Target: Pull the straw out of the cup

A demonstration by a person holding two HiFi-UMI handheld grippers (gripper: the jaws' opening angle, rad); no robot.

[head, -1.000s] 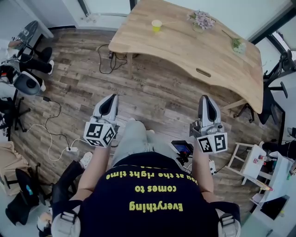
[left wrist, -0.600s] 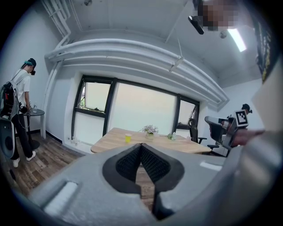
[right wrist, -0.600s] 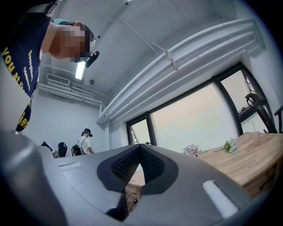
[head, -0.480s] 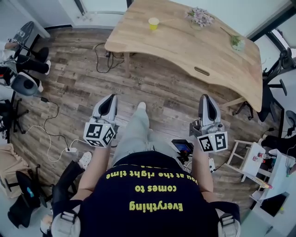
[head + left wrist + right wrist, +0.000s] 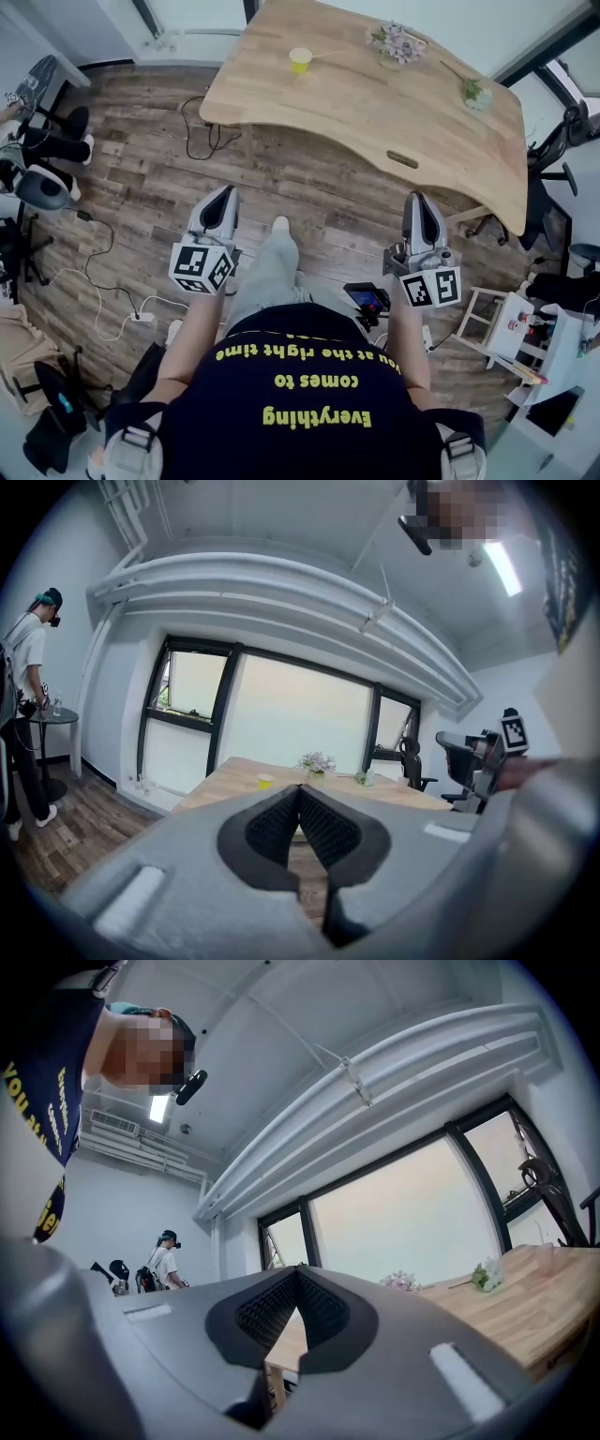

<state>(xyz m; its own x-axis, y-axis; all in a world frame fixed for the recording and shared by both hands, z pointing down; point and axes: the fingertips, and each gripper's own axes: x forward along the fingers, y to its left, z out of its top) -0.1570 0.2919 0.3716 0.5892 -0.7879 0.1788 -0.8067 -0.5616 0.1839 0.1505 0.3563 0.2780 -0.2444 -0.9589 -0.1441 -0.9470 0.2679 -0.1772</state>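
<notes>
Head view first. Shows the cup (image 5: pixel 300 59) standing near the far left corner of the tabletop (image 5: pixel 375 112), well apart from both grippers, which hang over the wooden floor. Shows the straw (image 5: pixel 328 52) leaning out of the cup toward the picture's right, at the flowers (image 5: pixel 395 41), long axis lying low and roughly along the far edge. Left gripper (image 5: pixel 224 194) and right gripper (image 5: pixel 419 199) both closed on nothing.

Likely to go wrong: a pull straight up rather than along that slant, levering the rim and tipping or dragging a light cup. Likely to slip or flatten too if pinched hard, being so thin. Needs jaws opened before any grasp; arriving shut would just knock the straw aside. Worth minding the cable (image 5: pixel 192 141) on the floor by the tabletop's leg.

Left gripper view. Confirms the left gripper (image 5: pixel 300 793) with tips pressed together, empty. Catches the cup (image 5: pixel 266 781) small and distant on the tabletop (image 5: pixel 230 778), left of the flowers (image 5: pixel 317 761); straw too fine to make out.

Right gripper view. Confirms the right gripper (image 5: pixel 298 1271) shut and empty. Gives only flowers (image 5: pixel 401 1281) and tabletop (image 5: pixel 525 1288); no cup or straw to be seen.
</notes>
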